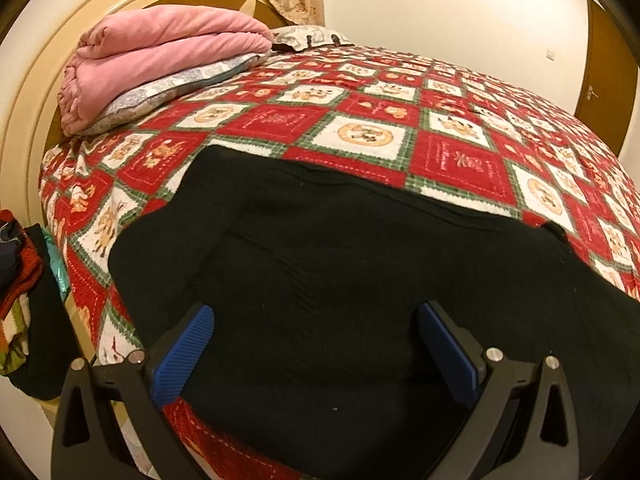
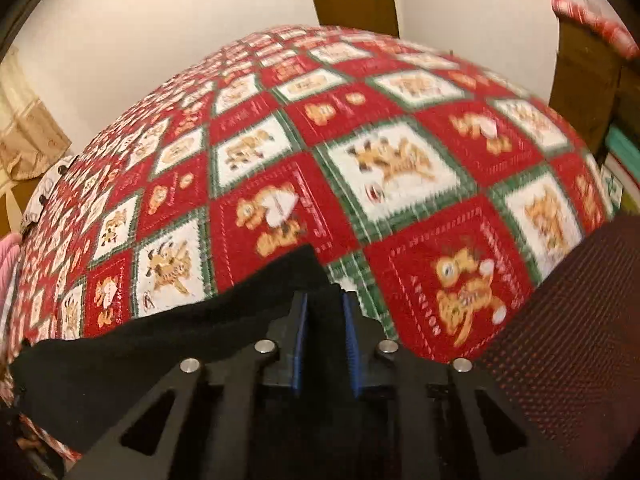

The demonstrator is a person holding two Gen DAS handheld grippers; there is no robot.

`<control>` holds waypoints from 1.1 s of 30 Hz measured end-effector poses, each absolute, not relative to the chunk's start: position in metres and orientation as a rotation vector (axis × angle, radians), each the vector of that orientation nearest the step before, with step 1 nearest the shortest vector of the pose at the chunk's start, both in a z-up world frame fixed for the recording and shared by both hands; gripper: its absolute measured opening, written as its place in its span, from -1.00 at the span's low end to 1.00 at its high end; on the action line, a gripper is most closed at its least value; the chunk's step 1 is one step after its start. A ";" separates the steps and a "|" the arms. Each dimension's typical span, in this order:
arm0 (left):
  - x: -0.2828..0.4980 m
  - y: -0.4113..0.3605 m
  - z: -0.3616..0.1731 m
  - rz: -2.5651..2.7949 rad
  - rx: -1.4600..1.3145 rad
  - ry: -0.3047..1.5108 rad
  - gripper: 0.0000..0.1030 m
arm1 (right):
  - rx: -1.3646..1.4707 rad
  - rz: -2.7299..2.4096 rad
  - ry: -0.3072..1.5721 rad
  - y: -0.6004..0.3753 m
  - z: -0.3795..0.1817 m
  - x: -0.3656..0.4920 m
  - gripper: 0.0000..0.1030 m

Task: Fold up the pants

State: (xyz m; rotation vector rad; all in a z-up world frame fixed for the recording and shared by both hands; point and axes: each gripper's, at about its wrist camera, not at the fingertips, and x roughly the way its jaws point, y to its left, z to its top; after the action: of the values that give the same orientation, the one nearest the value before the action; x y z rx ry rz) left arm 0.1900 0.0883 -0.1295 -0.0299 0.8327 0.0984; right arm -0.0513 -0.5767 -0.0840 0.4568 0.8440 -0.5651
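Black pants [image 1: 340, 248] lie spread on a bed with a red, white and green patterned quilt [image 1: 360, 120]. In the left wrist view my left gripper [image 1: 316, 320] hovers over the near part of the pants, its blue pads [image 1: 184, 356] wide apart with nothing pinched. In the right wrist view my right gripper [image 2: 326, 300] is shut on an end of the black pants [image 2: 180, 336], the cloth caught between the blue pads [image 2: 349, 340] and trailing off to the left over the quilt [image 2: 400, 168].
A folded pink blanket [image 1: 160, 56] sits on a pillow [image 1: 168, 92] at the head of the bed by the cream headboard [image 1: 24, 120]. Piled clothes [image 1: 16, 280] lie left of the bed. A dark mesh surface [image 2: 560, 340] stands at lower right.
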 end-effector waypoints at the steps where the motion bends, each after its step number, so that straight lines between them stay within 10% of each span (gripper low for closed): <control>1: 0.189 0.087 -0.130 0.102 -0.029 0.832 1.00 | 0.408 -0.577 0.845 -0.572 -0.079 -0.052 -0.86; 13: 0.188 0.081 -0.128 0.166 -0.018 0.819 1.00 | 0.453 -0.488 0.544 -0.573 -0.019 -0.075 -0.94; 33: 0.184 0.077 -0.123 0.200 -0.017 0.820 1.00 | 0.662 -0.359 0.789 -0.603 -0.082 -0.065 -0.80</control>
State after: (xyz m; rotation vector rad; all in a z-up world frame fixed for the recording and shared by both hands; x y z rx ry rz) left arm 0.1844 0.0770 -0.1233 -0.0174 0.8199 0.2001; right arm -0.0653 -0.6028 -0.0820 0.6617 0.7887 -0.3591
